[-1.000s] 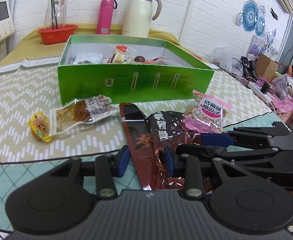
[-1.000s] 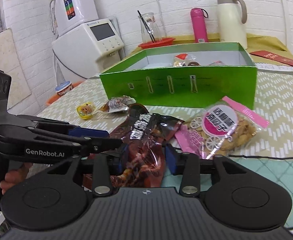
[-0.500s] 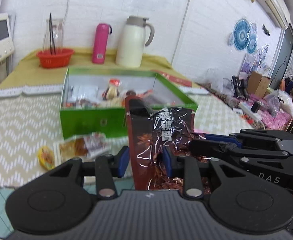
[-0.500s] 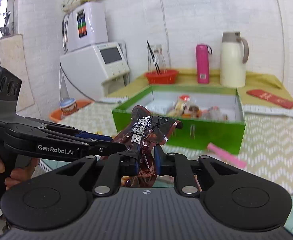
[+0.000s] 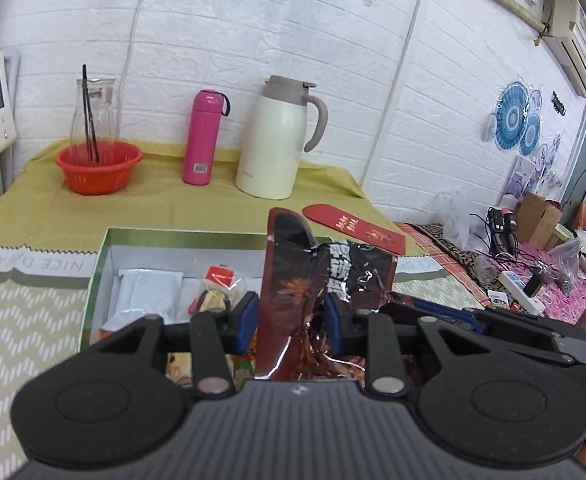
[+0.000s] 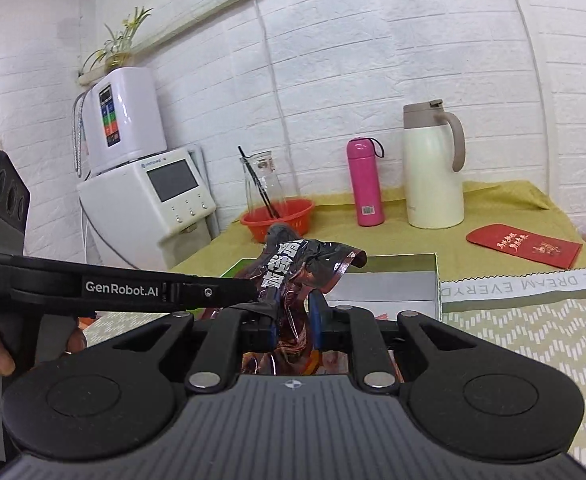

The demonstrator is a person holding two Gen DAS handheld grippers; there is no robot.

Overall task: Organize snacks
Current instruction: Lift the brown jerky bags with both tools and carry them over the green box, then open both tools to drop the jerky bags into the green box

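Carrying the snack bag point(image 5: 325, 280) over the box point(image 5: 105, 256), frame centre.
Both grippers, left point(image 5: 291, 316) and right point(image 6: 293, 316), pinch it; next, lower and release inside.

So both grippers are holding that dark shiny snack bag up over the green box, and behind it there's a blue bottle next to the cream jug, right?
Nearly. The bottle is pink, not blue, as the left wrist view shows. The rest holds: left gripper and right gripper hold the dark snack bag over the green box, beside the cream jug.
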